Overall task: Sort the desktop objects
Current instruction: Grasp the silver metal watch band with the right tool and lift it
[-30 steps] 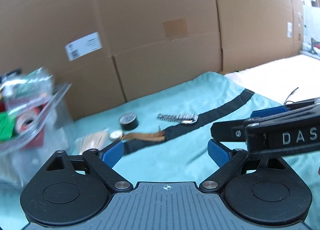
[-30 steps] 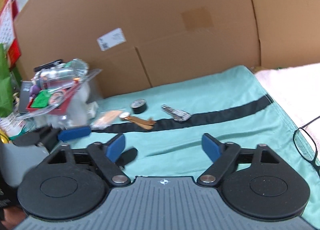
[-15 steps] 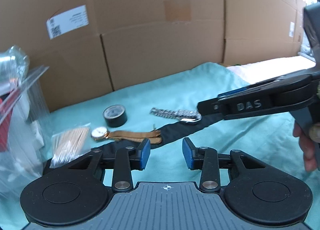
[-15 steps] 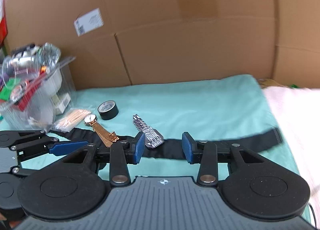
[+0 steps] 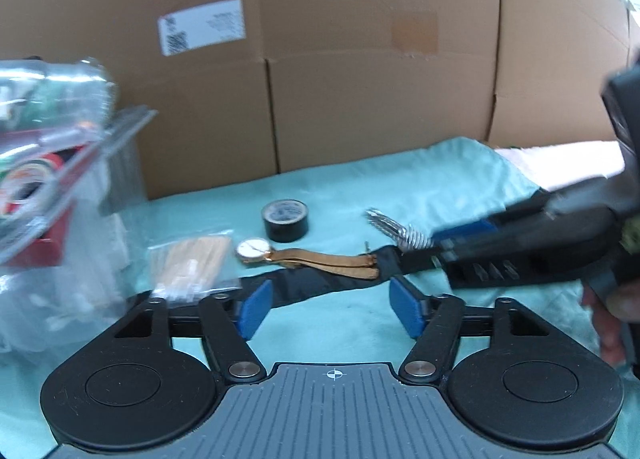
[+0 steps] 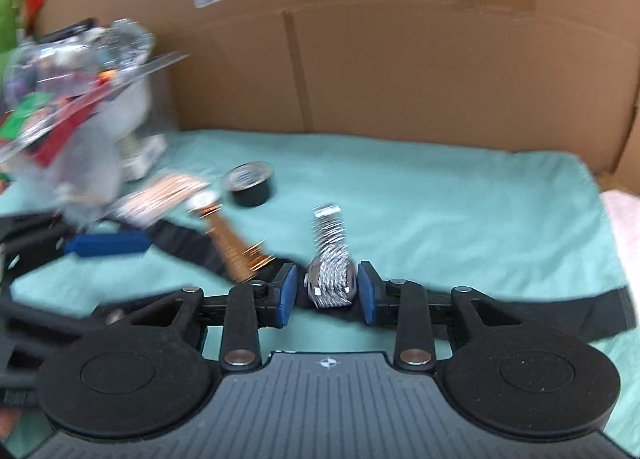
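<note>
A silver metal-band watch lies on the teal cloth, its head between the blue pads of my right gripper; the jaws stand open around it with small gaps each side. In the left wrist view the right gripper reaches in from the right over the silver watch. A gold watch with a brown strap lies ahead of my left gripper, which is open and empty. A black tape roll and a bag of wooden sticks lie nearby.
A clear plastic box full of items stands at the left. A black strap runs across the cloth. Cardboard walls close the back. A pink cloth lies at the right.
My right gripper moved forward and down so the silver watch head sits between its pads. My left gripper opened wider and shifted slightly.
</note>
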A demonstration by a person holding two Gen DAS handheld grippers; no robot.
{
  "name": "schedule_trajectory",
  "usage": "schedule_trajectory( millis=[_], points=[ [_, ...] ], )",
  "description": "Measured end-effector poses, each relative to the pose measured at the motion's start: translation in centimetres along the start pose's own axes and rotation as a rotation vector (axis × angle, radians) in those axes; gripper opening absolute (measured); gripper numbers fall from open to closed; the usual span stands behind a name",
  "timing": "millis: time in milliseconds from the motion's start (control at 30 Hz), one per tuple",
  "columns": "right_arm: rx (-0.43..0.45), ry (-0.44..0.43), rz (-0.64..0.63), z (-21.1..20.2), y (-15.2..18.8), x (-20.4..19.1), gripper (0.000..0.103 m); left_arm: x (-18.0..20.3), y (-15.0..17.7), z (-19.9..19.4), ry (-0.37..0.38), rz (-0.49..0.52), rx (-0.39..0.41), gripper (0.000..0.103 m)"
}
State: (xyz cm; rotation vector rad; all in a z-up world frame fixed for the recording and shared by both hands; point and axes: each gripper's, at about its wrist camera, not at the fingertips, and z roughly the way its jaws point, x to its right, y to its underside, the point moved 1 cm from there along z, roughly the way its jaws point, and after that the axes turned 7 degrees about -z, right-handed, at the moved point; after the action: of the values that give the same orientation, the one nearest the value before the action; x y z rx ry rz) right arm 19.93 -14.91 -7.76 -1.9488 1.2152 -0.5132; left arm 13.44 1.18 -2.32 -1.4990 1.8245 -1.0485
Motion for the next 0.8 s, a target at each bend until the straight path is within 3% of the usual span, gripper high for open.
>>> schedule_trajectory(
  millis=[33,67,133,200,300,433,600,800],
  points=[
    [-0.002,-0.049,-0.004,-0.3,0.4,-0.6,0.038,-0.3,0.1,-0.5,-0.005,-0.002,0.007,0.079],
    [-0.004,-0.101,-0.002,-0.6,0.7,-1.2,0.025,-0.6,0.2,-1.1,-0.008,0.006,0.004,0.08],
    [-0.002,-0.173,0.043,-1.5,1.3,-1.6,0.023,-1.1,0.6,-2.1,-0.022,0.018,0.013,0.084],
    [0.022,-0.138,0.076,-2.0,1.4,-1.1,0.023,-1.6,0.8,-2.7,-0.034,0.015,0.016,0.086],
    [0.04,-0.018,0.084,-1.7,0.8,0.1,0.023,-1.6,0.6,-2.8,-0.04,-0.023,0.021,0.085],
    [0.049,0.02,0.131,-0.6,-0.5,2.4,0.024,0.3,0.7,-2.0,-0.018,-0.003,0.017,0.085],
    [0.036,0.029,0.142,2.8,-2.5,4.5,0.024,2.7,1.4,-1.0,-0.008,0.063,0.002,0.086],
    [-0.009,-0.011,0.08,4.7,-3.2,4.3,0.026,2.2,1.6,-1.4,-0.018,0.056,-0.006,0.089]
  ],
)
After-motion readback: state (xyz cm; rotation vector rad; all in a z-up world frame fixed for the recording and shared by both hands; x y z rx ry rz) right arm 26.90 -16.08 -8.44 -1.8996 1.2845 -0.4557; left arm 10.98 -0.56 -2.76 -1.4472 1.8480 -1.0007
